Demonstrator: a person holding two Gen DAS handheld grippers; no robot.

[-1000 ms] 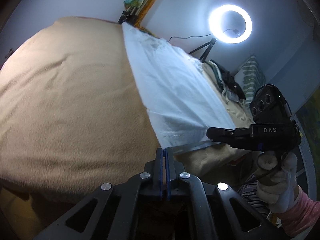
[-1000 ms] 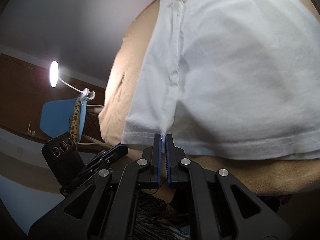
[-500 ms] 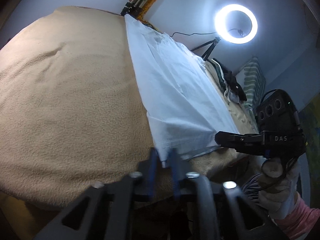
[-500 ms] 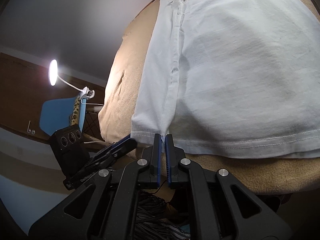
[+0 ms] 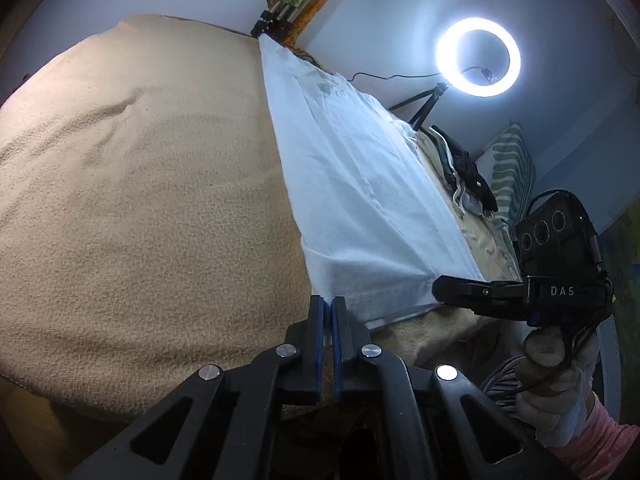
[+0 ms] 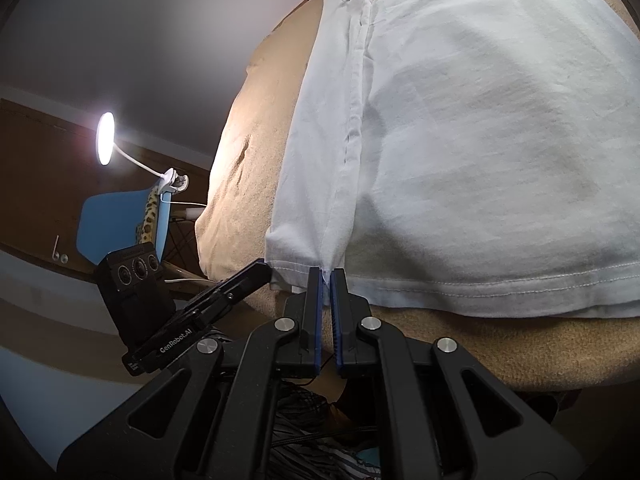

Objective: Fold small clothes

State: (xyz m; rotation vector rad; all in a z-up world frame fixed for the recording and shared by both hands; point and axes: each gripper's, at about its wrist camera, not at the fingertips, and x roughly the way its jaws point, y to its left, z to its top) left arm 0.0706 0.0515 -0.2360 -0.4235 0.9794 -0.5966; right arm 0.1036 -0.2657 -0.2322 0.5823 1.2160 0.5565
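A white T-shirt (image 5: pixel 360 184) lies flat on the beige blanket (image 5: pixel 140 200), with its hem toward me. My left gripper (image 5: pixel 328 300) is shut at the hem's left corner, and a sliver of white cloth shows between its pads. In the right wrist view its tip (image 6: pixel 262 270) meets that same corner of the shirt (image 6: pixel 480 140). My right gripper (image 6: pixel 326 274) is shut on the hem a little further right, pinching a crease that runs up the cloth. From the left wrist view, the right gripper (image 5: pixel 438 284) reaches in level from the right, held by a gloved hand (image 5: pixel 556 376).
A lit ring light (image 5: pixel 479 57) on a tripod stands behind the bed. A pile of dark clothes (image 5: pixel 464 168) and a striped pillow (image 5: pixel 514 168) lie to the right. A desk lamp (image 6: pixel 105 138) and a blue chair (image 6: pixel 116 224) stand to the left. The blanket's front edge (image 6: pixel 480 356) drops off just below the hem.
The left gripper's jaws parted slightly, moved in on the hem's left corner, and shut again. The shirt's left strip now lies a little wider. The right gripper has kept its grip and place.
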